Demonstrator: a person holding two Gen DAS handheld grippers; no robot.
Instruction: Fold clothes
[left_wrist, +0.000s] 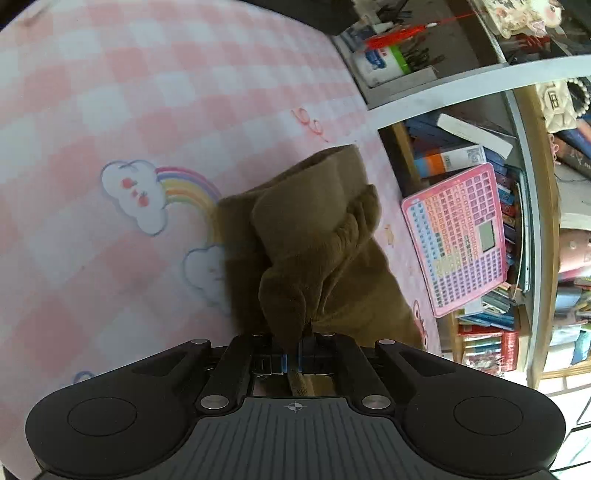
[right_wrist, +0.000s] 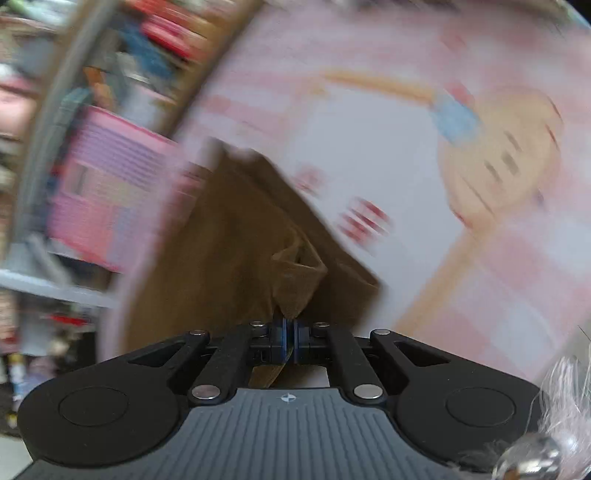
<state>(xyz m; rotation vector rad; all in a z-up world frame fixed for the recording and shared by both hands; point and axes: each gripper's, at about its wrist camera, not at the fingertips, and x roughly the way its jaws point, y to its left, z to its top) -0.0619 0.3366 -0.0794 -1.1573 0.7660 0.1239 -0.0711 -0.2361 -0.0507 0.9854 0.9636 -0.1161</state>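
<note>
On pink checked sheet (left_wrist: 147, 92), brown garment (left_wrist: 317, 236) pinched in both jaws, no legible writing.

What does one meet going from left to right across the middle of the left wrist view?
White cloud with a rainbow printed on the pink checked bed sheet → brown fleece garment, pinched by the left gripper → pink toy keyboard tablet → wooden bookshelf post.

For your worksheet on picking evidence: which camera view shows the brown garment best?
The left wrist view: the garment is sharp there, with folds and edges clear on the pink sheet. The right wrist view shows it blurred.
</note>
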